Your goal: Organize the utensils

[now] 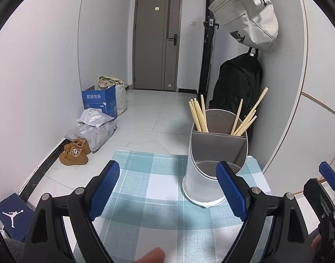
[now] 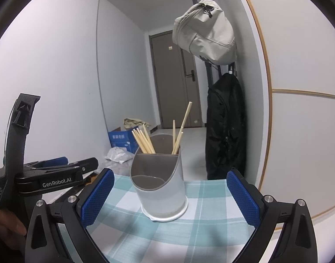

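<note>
A white utensil holder (image 1: 213, 160) with grey inner dividers stands upright on the blue-and-white checked tablecloth (image 1: 152, 197). Several wooden chopsticks (image 1: 199, 116) lean in its back left compartment and a few more (image 1: 246, 118) in its back right one; the front compartment looks empty. My left gripper (image 1: 167, 190) is open and empty, with the holder just behind its right finger. My right gripper (image 2: 170, 197) is open and empty, and the holder (image 2: 160, 184) stands between its fingers, a little beyond them. The chopsticks (image 2: 145, 142) show there too.
The table ends just past the holder; beyond is a tiled hallway with a door (image 1: 156, 41). A black backpack (image 1: 237, 85) and a beige bag (image 1: 248, 15) hang on the right wall. Boxes (image 1: 99, 103), parcels and brown shoes (image 1: 75, 151) lie by the left wall.
</note>
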`<state>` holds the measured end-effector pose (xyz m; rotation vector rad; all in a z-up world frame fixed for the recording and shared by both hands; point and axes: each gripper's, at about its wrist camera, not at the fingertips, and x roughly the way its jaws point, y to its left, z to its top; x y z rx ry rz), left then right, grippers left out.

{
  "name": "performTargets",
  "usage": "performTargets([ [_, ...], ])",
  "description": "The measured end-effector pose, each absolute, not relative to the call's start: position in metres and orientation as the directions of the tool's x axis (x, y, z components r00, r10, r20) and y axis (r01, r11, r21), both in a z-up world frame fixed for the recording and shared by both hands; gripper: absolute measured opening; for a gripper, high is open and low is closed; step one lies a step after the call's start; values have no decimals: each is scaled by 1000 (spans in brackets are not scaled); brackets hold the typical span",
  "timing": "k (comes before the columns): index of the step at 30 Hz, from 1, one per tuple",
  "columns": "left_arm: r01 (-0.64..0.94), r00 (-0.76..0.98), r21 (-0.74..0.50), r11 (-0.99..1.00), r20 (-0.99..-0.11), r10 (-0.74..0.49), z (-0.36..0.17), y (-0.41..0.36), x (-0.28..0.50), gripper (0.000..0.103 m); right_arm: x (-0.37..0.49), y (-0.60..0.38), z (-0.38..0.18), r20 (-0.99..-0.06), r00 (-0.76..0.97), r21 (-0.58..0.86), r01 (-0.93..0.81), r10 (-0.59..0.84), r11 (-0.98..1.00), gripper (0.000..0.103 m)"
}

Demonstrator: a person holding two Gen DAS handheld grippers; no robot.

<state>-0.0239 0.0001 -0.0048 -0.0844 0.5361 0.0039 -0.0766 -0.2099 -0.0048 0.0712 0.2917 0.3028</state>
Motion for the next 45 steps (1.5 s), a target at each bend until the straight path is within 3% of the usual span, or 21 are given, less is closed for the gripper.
performTargets([
  [45,-32,849,-99,995,-528,-26,-9,1,-21,87,-75,-215,-6,-282,917,100,-264,282,959,103],
])
